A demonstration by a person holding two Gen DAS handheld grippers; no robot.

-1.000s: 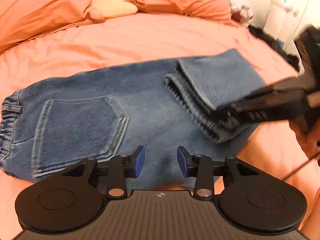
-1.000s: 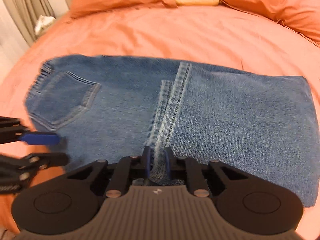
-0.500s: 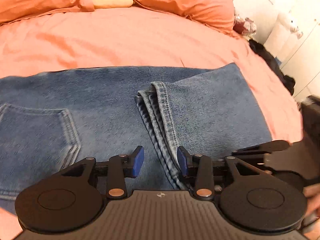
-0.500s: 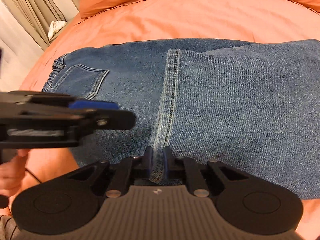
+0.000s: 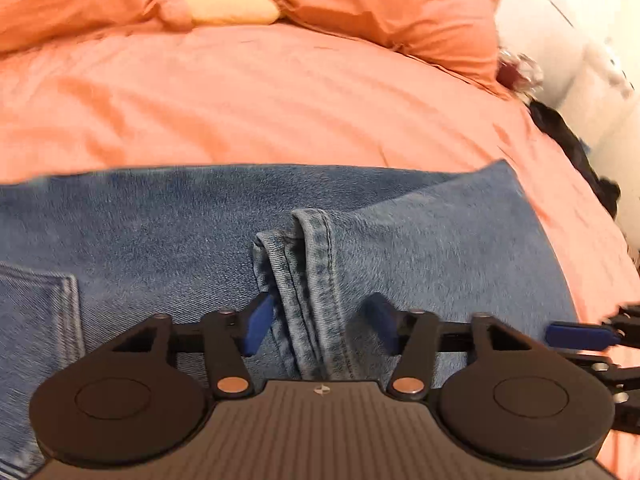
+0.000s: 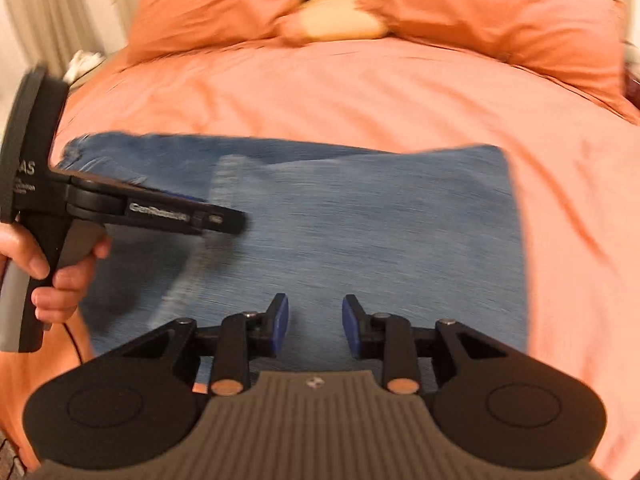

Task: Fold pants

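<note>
We see blue denim pants [image 5: 168, 216] lying flat across the salmon bedspread [image 5: 280, 100], folded once: the leg hems [image 5: 308, 264] rest mid-garment, fold edge toward three o'clock, back pocket [image 5: 36, 320] toward nine o'clock.

Pants [image 5: 168, 216] are spread across the bed [image 5: 280, 92], pillows [image 5: 380, 8] behind.
The folded leg hem [image 5: 316, 280] is straddled by the left tool [image 5: 320, 320]; the right tool [image 6: 315, 322] is held over the folded half.
</note>
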